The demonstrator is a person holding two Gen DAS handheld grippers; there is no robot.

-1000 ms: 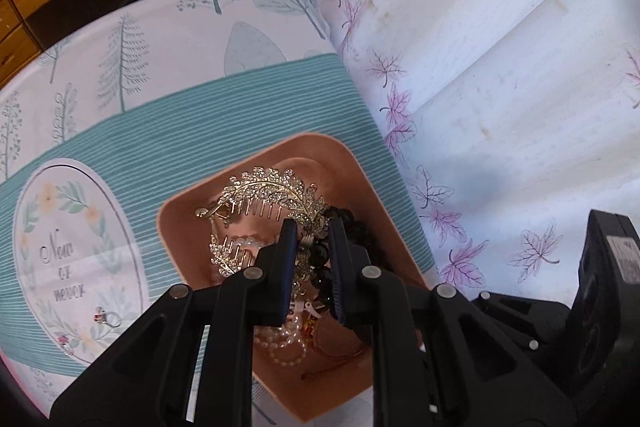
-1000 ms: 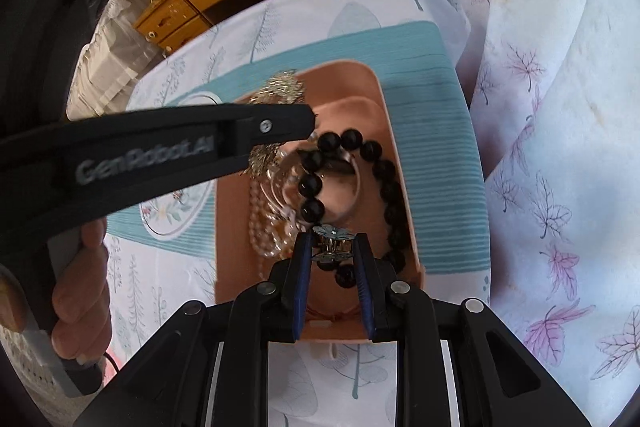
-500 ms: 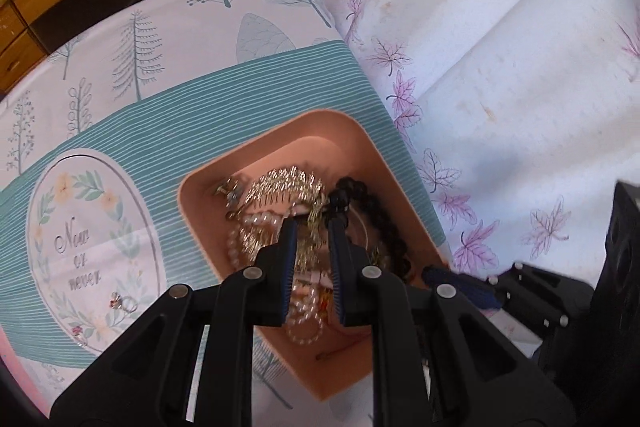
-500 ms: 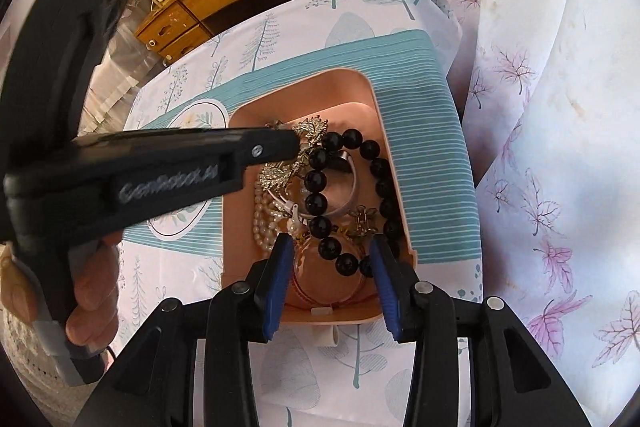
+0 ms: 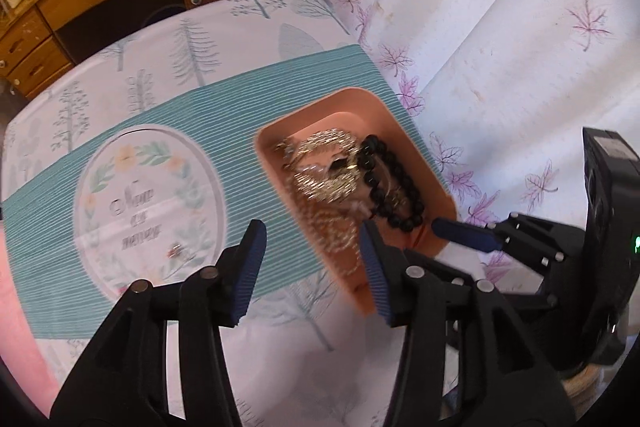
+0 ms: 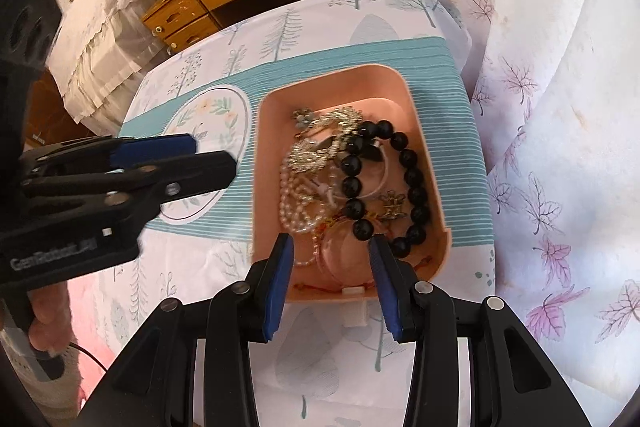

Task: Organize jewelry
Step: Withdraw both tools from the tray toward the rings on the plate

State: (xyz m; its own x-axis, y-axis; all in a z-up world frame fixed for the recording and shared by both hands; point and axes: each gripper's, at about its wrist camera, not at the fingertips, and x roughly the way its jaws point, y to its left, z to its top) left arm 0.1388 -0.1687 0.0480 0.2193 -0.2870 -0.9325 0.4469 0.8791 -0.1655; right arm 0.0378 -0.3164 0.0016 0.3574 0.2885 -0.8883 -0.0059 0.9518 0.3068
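Jaws of the right gripper (image 6: 331, 283) are gaping empty above the near rim of the pink tray (image 6: 412, 95), which is sitting on the desk. Inside, a black bead bracelet (image 6: 412, 179) is lying beside pearls (image 6: 290, 203) and a gold comb (image 6: 320, 147). Left gripper (image 5: 310, 267) is hovering released, straddling the tray's near-left edge.

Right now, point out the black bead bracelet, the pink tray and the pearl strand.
black bead bracelet (image 6: 353, 163), right wrist view, on a bead of its left side.
pink tray (image 6: 416, 107), right wrist view, on its far right rim.
pearl strand (image 6: 289, 205), right wrist view, mid-strand.
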